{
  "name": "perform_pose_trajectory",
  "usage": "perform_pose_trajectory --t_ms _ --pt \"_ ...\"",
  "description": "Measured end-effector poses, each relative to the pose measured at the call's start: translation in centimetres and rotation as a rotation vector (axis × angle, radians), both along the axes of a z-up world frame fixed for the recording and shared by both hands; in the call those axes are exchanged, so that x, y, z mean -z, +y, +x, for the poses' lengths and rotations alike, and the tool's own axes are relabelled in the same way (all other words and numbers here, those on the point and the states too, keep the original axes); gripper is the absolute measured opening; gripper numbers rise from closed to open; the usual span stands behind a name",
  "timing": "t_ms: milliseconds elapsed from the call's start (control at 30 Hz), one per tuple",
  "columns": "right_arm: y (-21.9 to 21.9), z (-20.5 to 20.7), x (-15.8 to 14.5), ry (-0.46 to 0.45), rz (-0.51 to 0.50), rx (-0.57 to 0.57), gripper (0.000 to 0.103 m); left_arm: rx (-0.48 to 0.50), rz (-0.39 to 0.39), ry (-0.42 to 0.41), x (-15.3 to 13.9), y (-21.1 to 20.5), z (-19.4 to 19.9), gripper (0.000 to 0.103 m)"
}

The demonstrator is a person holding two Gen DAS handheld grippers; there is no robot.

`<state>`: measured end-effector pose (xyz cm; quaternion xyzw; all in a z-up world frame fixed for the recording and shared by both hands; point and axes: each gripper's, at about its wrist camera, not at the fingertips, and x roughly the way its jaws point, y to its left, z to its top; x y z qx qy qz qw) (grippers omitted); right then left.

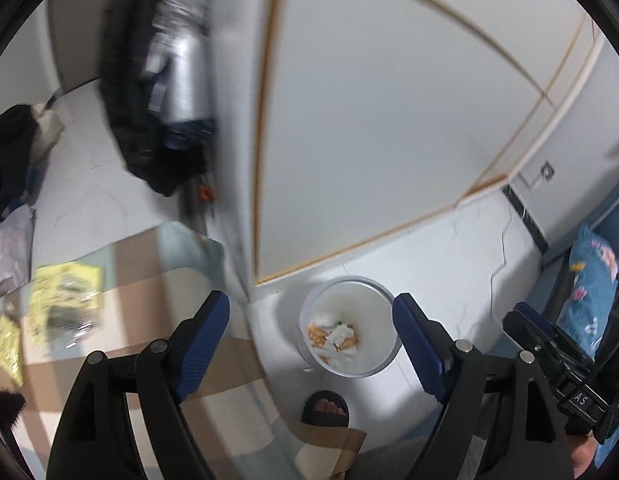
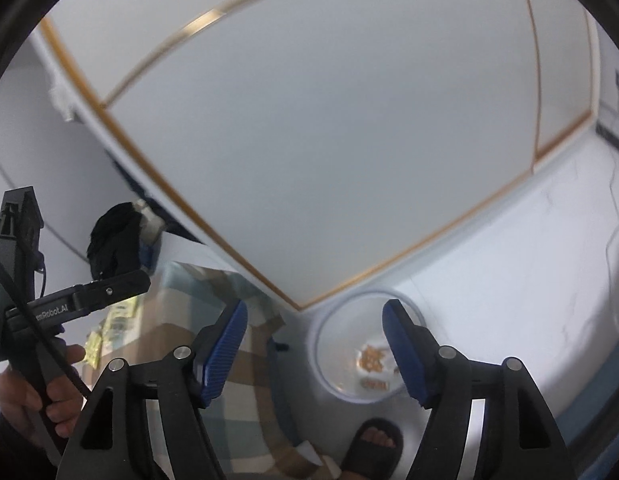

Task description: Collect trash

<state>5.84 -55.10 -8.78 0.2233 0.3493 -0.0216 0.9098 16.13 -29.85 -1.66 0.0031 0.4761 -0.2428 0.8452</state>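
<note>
Left gripper (image 1: 311, 340): points steeply down over the floor; blue pads (image 1: 201, 344) spread wide, nothing between them, released.
Right gripper (image 2: 314, 350): angled down toward the bin; jaws spread, empty, released; it also shows at 4 o'clock in the left wrist view.
Person's hand (image 2: 37, 392): at 8 o'clock in the right wrist view, wrapped round the left gripper's black handle.
Trash bin (image 1: 349, 332): one, round, white, on the floor at 6 o'clock, just below the corner of the white panel.
Trash (image 1: 333, 338): lies in the bin's bottom; white crumpled scraps and orange-brown pieces, too small to count.
Foot in black slipper (image 1: 325, 408): one, at 6 o'clock, near the bin, apart from it.
Checked cloth surface (image 1: 149, 264): at 8 o'clock; its edge runs down toward the slipper, beside the bin.
Yellow packets (image 1: 65, 292): blurred on the cloth at 9 o'clock; count cannot be told.
White panel with gold trim (image 1: 389, 120): fills 12 to 2 o'clock, bounds the floor behind the bin.
Open floor (image 1: 449, 260): white tile from 3 to 5 o'clock, right of the bin.
</note>
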Motion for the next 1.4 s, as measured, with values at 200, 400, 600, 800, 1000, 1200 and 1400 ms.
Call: perform_pose_trajectory --t_ms 200,400,600,800,1000,1200,1400 --pt "3.9 -1.6 -4.2 -0.089 -0.012 -0.056 0.078 -0.114 -0.039 -0.104 -3.2 5.5 -1.7 0.089" --pt "9.0 -2.3 -7.0 -0.15 -0.054 -0.114 0.084 -0.198 -0.026 -0.201 -5.2 10.8 -3.4 0.091" --pt "14.4 -2.5 -7.5 -0.181 -0.14 -0.183 0.084 -0.311 -0.038 -0.236 -6.1 16.2 -4.3 0.091" --pt "19.5 -2.4 -7.4 -0.216 -0.137 -0.25 0.084 -0.392 -0.016 -0.253 -5.4 20.2 -5.1 0.091" --pt "24.7 -1.9 -6.5 -0.241 -0.178 -0.327 0.084 -0.44 0.005 -0.256 -4.5 23.1 -5.1 0.092" --pt "28.8 -0.2 -5.1 -0.221 -0.231 -0.358 0.084 -0.484 0.001 -0.228 -2.6 25.9 -4.5 0.092" --pt "30.7 2.2 -2.9 -0.152 -0.247 -0.359 0.084 -0.502 0.004 -0.19 -0.5 28.6 -3.2 0.092"
